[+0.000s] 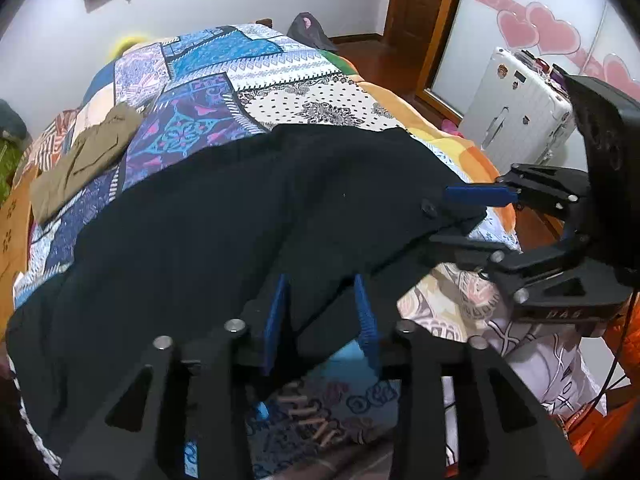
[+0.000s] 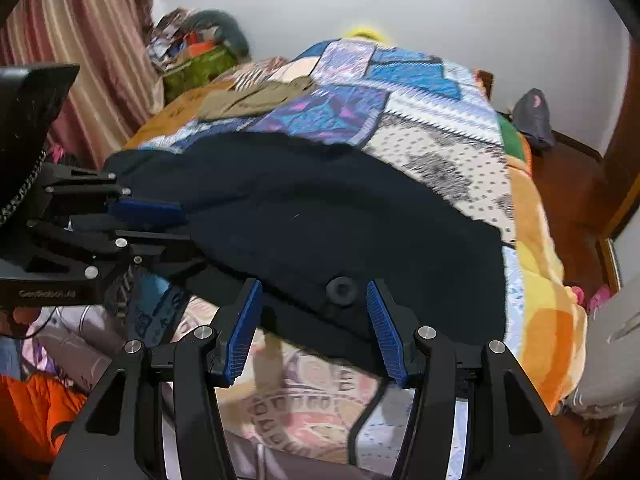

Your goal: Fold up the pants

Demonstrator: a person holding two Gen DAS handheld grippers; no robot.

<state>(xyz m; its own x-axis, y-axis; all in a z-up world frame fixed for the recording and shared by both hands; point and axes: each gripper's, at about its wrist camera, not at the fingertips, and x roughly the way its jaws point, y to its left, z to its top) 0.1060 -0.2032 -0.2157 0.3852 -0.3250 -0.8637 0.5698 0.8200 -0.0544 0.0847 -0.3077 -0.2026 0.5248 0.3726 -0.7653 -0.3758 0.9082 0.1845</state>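
Note:
Black pants (image 1: 224, 216) lie spread across the patchwork quilt (image 1: 280, 80); they also show in the right wrist view (image 2: 320, 216), with a black button (image 2: 341, 290) near the waistband edge. My left gripper (image 1: 320, 316) is open, its blue pads straddling the near hem of the pants. My right gripper (image 2: 316, 328) is open at the waistband edge, the button between its fingers. The right gripper also shows in the left wrist view (image 1: 464, 216), the left one in the right wrist view (image 2: 160, 224).
Folded khaki pants (image 1: 80, 160) lie on the far left of the bed. A white suitcase (image 1: 516, 112) stands right of the bed. An orange garment (image 2: 32, 412) is at the near left. A wooden door (image 1: 424, 0) is behind.

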